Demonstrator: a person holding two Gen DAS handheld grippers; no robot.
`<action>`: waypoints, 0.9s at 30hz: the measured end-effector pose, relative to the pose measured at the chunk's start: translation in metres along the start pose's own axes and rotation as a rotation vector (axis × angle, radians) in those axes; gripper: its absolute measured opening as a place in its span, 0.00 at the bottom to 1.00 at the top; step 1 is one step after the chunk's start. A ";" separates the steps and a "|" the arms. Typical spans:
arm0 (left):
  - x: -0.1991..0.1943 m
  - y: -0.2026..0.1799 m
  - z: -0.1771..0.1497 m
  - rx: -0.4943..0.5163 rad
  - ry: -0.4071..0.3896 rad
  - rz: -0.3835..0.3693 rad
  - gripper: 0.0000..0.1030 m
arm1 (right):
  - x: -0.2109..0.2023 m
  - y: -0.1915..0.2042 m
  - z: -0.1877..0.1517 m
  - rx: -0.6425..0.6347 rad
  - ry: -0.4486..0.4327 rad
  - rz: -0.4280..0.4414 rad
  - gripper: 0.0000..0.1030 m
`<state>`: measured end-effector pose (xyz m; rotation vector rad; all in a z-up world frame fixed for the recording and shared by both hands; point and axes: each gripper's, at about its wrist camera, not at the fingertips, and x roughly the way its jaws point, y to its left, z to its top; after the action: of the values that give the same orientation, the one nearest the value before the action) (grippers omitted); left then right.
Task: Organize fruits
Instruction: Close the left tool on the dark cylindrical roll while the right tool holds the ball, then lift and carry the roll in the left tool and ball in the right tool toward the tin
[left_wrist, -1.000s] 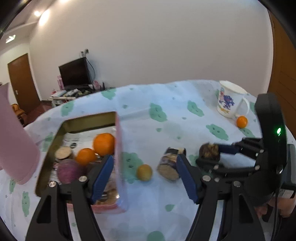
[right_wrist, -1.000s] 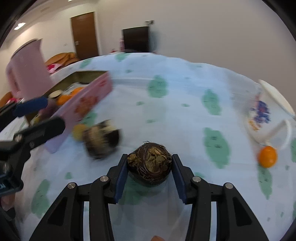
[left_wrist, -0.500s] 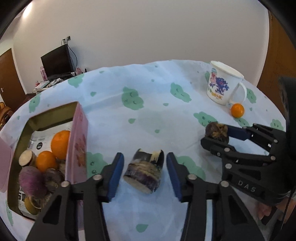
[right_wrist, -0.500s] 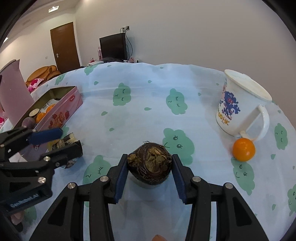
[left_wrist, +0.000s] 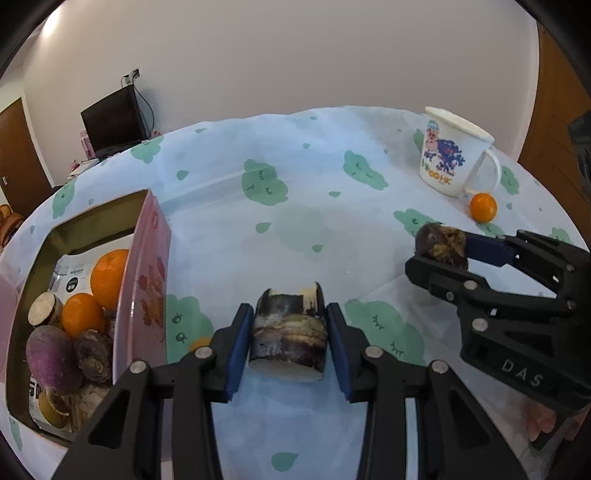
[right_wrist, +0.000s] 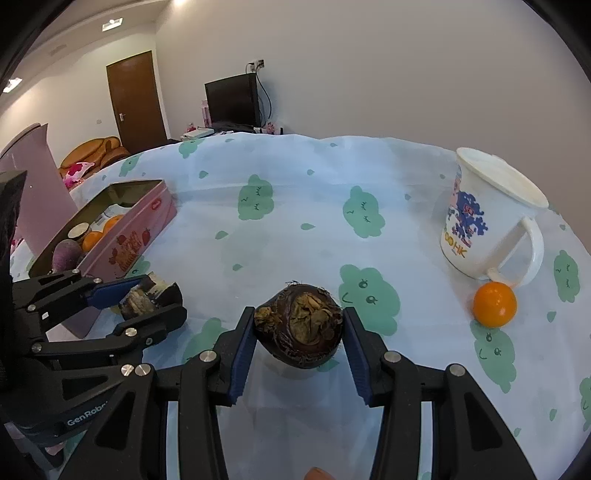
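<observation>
Tin sits to my left, long axis running away from me. Left gripper nearer it, clamped on sugarcane chunk. Right gripper clamped on water chestnut, farther off. Small orange loose beside mug.

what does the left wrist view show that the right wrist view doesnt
Only the left wrist view looks down into the pink tin, showing its whole pile, and catches a small orange fruit peeking out behind the left gripper.

Only the right wrist view shows the pink pitcher behind the tin, plus the door and sofa in the room.

Both show the left gripper shut on the dark cut stalk piece, the right gripper shut on the round brown bulb, the cartoon mug, the loose orange beside it, and the television.
</observation>
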<state>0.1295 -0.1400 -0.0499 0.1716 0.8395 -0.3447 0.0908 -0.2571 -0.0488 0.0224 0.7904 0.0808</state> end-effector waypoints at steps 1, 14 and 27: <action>-0.001 -0.001 -0.001 0.003 -0.003 0.007 0.40 | 0.000 0.001 0.000 -0.003 -0.004 0.001 0.47; -0.026 0.000 -0.006 -0.009 -0.125 0.090 0.40 | -0.009 0.006 0.000 -0.025 -0.051 0.013 0.47; -0.040 0.003 -0.009 -0.032 -0.196 0.147 0.40 | -0.022 0.008 -0.001 -0.033 -0.117 0.024 0.47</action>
<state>0.0994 -0.1255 -0.0258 0.1659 0.6348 -0.2065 0.0745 -0.2513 -0.0338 0.0047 0.6717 0.1140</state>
